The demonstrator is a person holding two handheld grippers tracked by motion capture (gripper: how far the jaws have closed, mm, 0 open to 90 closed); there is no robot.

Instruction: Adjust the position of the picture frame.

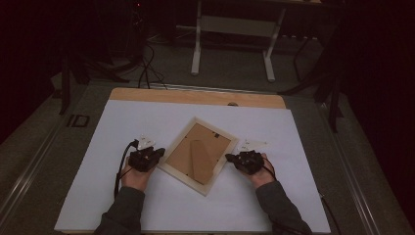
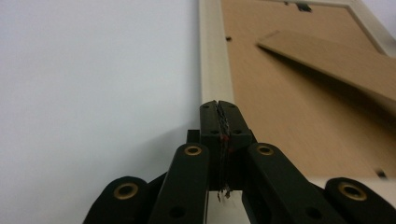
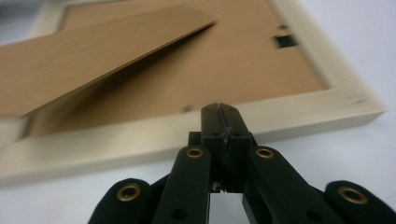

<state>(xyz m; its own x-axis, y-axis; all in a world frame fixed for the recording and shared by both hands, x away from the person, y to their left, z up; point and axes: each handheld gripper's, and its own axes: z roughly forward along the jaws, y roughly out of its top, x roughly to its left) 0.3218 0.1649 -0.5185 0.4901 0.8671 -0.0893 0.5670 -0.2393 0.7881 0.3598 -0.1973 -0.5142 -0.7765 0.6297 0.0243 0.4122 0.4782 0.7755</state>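
Both grippers, left gripper (image 1: 157, 152) and right gripper (image 1: 230, 157), have jaws pressed together, empty. Whether the tips touch the pale wooden picture frame (image 1: 197, 154) is unclear. It lies face down between them on the white table (image 1: 147, 205), brown backing and stand flap upward.
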